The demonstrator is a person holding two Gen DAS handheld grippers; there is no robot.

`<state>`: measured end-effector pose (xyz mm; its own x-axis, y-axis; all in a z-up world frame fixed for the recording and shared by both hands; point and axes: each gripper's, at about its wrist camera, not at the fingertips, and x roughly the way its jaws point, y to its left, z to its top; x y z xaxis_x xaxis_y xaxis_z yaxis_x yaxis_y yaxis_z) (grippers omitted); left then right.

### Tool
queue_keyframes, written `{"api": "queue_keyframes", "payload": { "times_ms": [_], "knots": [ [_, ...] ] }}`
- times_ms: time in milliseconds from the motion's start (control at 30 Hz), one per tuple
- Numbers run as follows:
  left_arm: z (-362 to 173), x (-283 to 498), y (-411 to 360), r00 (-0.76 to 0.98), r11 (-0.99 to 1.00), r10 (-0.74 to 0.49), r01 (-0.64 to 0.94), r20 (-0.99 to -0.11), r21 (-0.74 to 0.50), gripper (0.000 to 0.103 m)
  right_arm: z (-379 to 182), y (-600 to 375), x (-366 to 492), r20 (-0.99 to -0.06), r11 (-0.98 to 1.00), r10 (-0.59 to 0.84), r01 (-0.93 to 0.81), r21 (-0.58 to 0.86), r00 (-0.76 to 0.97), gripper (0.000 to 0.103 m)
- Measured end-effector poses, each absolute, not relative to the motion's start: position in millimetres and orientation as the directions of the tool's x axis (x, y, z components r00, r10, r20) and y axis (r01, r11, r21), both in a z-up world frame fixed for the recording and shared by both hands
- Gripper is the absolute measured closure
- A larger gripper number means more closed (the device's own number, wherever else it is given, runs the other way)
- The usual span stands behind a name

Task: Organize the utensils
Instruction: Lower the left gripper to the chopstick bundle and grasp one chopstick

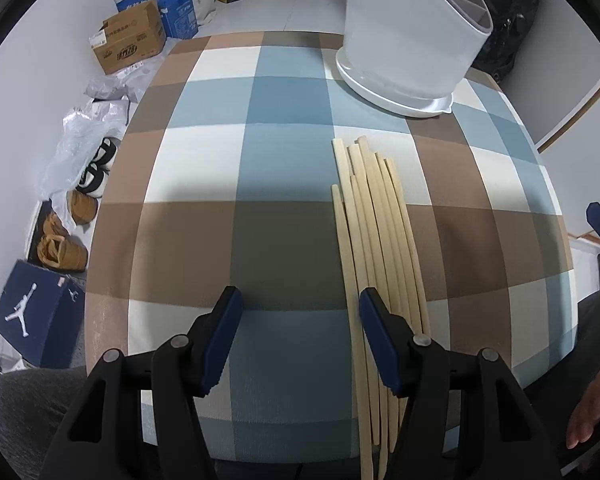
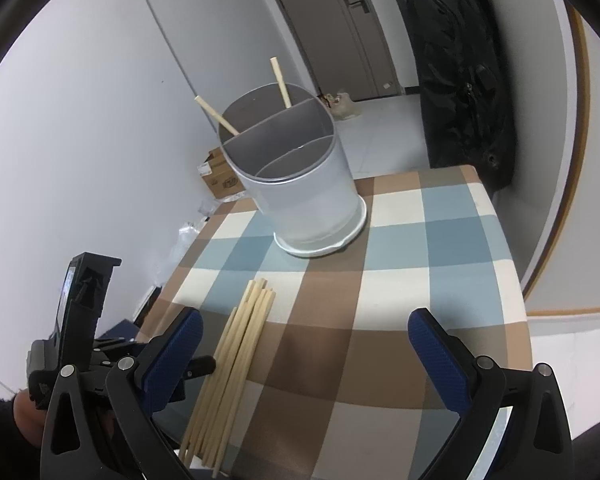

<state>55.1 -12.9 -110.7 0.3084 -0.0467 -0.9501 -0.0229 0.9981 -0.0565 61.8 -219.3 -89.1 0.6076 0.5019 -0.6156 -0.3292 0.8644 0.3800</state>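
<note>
A checkered table (image 2: 420,240) carries a white divided utensil holder (image 2: 300,184) near its far edge, two chopsticks (image 2: 282,84) inside. A chopstick bundle (image 1: 380,240) lies toward the near edge. Left claw (image 1: 300,316) and right claw (image 2: 304,332) hover released, empty.

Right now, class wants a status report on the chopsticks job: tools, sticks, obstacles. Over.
Left tool open, right tool open, both empty. Chopstick bundle flat on table; two chopsticks already in holder. Nothing blocking.
</note>
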Motion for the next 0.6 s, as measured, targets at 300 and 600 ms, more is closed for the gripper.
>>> {"api": "queue_keyframes", "payload": {
  "times_ms": [300,600],
  "knots": [
    [-113.3,67.9,-9.8,0.268,0.999,0.025,-0.038,-0.963,0.015,0.048,-89.8,-229.3,66.9,-0.592,0.849,0.523,-0.310,0.429,0.614,0.000],
    [-116.1,79.4,-12.5,0.247,0.999,0.035,-0.020,-0.968,0.031,0.053,-91.4,-239.0,73.2,-0.563,0.821,0.555,-0.291,0.492,0.613,0.000]
  ]
}}
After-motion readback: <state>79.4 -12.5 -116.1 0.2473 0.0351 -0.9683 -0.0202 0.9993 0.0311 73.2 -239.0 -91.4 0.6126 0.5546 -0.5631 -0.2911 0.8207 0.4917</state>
